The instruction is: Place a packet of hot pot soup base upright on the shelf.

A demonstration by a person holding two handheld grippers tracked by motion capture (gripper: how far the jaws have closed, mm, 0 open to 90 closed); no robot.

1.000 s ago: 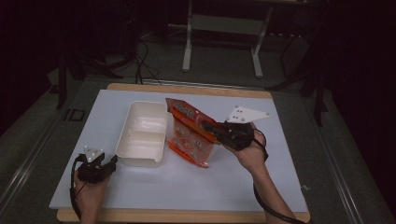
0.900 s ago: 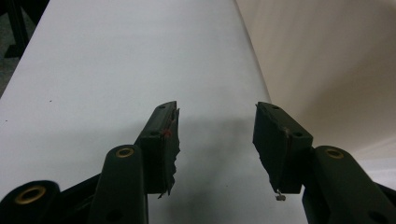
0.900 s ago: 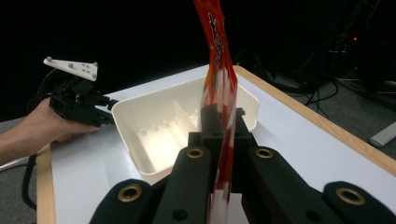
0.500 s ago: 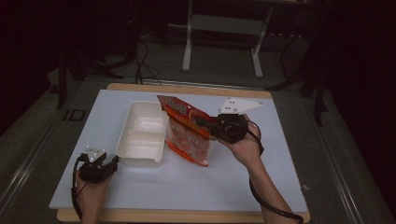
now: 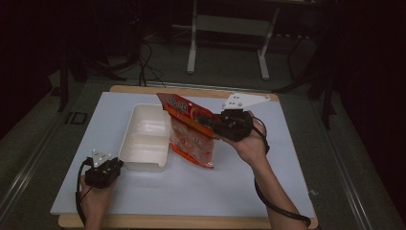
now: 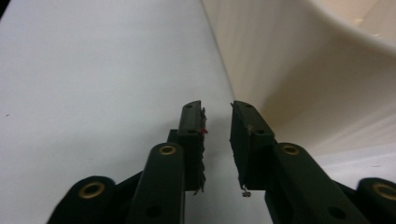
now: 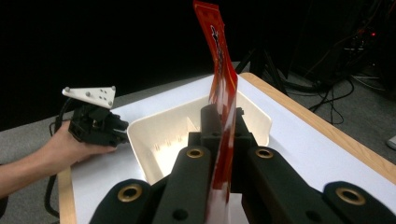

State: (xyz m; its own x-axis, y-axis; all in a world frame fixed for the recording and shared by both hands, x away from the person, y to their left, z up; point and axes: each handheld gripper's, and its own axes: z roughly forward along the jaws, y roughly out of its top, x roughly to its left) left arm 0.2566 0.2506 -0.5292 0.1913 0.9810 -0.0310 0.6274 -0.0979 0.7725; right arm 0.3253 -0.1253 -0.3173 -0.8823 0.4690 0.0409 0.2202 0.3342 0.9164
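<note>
- A dark room is surrounding the white worktop (image 5: 268, 187), which is showing a wooden edge along its far and near sides; a metal stand (image 5: 227, 28) and loose cables are sitting on the floor beyond it.
- A cream plastic tray (image 5: 143, 136), divided into compartments, is lying left of centre on the worktop, its long side running away from the person.
- The right gripper (image 5: 203, 120) is being held above the worktop just to the right of the tray, with a grey three-cornered plate on top of it.
- The right gripper's jaws are clamping a red snack bag (image 5: 191, 132); in the right gripper view the bag (image 7: 223, 93) is standing edge-on between the closed jaws and rising above them.
- In the high view the bag is hanging tilted, its upper end leaning over the tray's right rim and its lower end reaching down to the worktop beside the tray.
- The left gripper (image 5: 115, 165) is resting low at the tray's near left corner, held in the person's left hand (image 5: 95, 199).
- In the left gripper view the left gripper's jaws are standing slightly apart with nothing between them, pointing along the tray's outer wall (image 6: 299, 74).
</note>
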